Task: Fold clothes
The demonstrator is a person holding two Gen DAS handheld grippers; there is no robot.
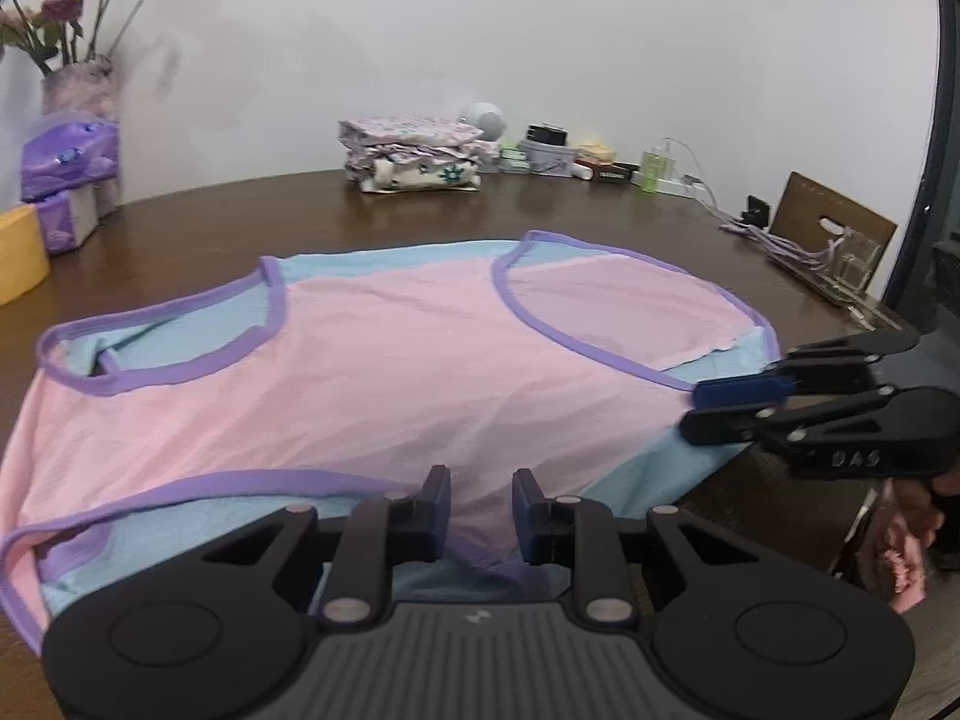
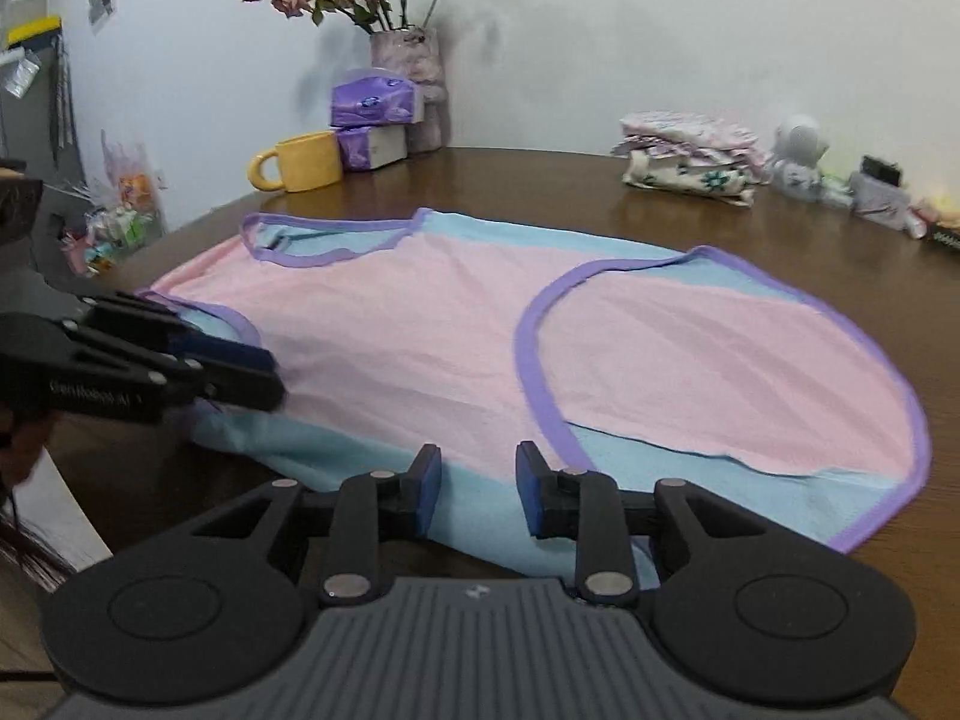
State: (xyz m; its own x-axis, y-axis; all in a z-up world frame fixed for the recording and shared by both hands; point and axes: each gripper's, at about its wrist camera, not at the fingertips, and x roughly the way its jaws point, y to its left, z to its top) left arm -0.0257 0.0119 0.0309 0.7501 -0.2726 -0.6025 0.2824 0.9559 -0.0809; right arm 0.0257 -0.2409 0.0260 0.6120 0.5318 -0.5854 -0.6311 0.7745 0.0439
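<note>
A sleeveless top (image 1: 420, 360), pink and light blue with purple trim, lies spread flat on the brown wooden table (image 1: 570, 210). My left gripper (image 1: 480, 510) is open at the top's near edge, with a bunched bit of purple-edged cloth low between its fingers. My right gripper (image 1: 714, 411) shows from the side at the top's right edge. In the right wrist view the same top (image 2: 480, 324) fills the middle. There my right gripper (image 2: 478, 492) is open over the blue near hem. My left gripper (image 2: 258, 372) rests at the top's left edge.
A stack of folded clothes (image 1: 414, 150) sits at the back by the wall, with small bottles and boxes (image 1: 600, 165) to its right. A vase of flowers (image 2: 408, 66), purple tissue packs (image 2: 372, 102) and a yellow mug (image 2: 300, 162) stand at the back left. Cables and a brown board (image 1: 834, 228) lie at the right edge.
</note>
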